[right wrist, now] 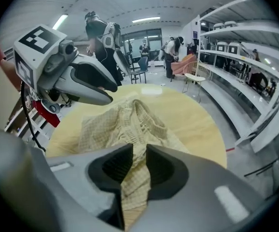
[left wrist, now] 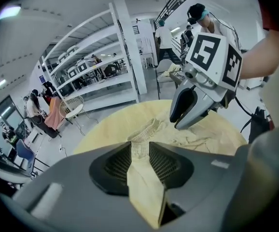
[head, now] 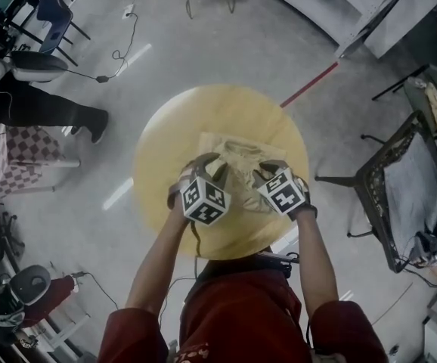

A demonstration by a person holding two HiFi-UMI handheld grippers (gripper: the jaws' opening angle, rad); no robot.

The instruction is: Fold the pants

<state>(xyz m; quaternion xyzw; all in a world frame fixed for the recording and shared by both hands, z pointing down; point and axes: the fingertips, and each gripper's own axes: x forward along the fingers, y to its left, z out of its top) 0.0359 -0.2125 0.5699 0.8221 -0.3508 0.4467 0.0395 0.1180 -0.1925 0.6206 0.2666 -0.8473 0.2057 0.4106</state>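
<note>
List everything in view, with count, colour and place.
pants: one, pale yellow, bunched on table
table: one, yellow, round, under pants
chair: one, blue, far left corner
frame: one, dark, right of table
tape: one strip, red, floor past table
shelves: one rack, white, past table
bystander: one, black clothes, left
left tool: one, grey, shut on pants
right tool: one, grey, shut on pants
arms: two, red sleeves, bottom

Left claw and right claw side by side, clamped on pants
</note>
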